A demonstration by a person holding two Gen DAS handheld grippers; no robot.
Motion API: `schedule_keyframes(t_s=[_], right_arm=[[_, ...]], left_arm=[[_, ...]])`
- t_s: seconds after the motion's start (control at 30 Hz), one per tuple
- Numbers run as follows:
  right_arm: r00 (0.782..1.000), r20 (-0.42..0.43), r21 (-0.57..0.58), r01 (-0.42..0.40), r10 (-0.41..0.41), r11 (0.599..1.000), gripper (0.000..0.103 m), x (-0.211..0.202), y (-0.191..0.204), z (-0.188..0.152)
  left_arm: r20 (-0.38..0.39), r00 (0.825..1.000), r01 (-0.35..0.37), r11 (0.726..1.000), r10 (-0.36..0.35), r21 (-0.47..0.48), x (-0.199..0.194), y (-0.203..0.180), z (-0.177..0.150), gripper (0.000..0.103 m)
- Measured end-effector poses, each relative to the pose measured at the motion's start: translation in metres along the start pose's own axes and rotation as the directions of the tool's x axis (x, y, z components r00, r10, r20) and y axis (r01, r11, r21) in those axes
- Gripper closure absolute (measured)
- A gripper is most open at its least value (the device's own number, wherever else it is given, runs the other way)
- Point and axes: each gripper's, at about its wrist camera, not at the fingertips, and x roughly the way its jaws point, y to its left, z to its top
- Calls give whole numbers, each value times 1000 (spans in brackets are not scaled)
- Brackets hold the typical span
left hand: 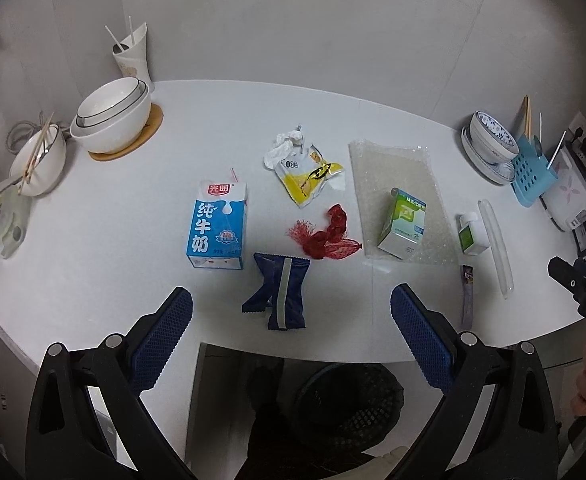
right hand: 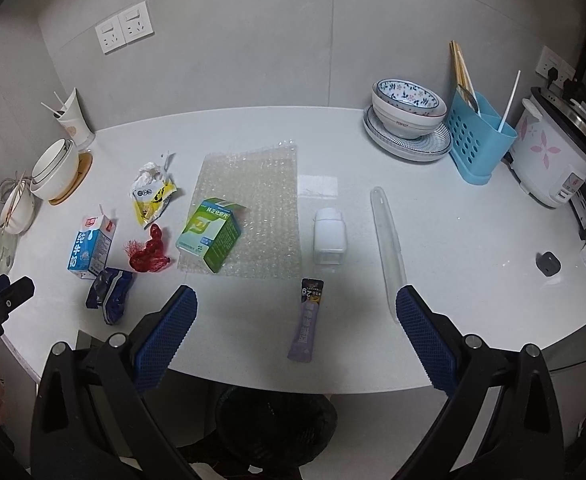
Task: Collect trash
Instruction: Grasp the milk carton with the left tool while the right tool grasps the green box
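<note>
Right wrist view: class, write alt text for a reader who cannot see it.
An open gripper hovers over a white table edge, a purple sachet between its fingers. Beyond lie a green box on bubble wrap, a milk carton and red netting. A dark bin sits below.

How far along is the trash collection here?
Nothing looks done: milk carton, blue wrapper, red net, yellow pouch and purple sachet lie on the table. Left gripper and right gripper are open, empty.
</note>
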Motion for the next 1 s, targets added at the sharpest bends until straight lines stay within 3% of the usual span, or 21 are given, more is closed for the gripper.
schedule_keyframes(t_s=[0.6,1.0], right_arm=[[989,-148,-31,15,-19,999,8,105,71,62],[956,-292,46,45,-30,998,12,176,92,83]], left_arm=[[-138,990,-38,999,35,-18,114,68,52,6],[-218,975,-50,998,44,-23,177,90,70,6]])
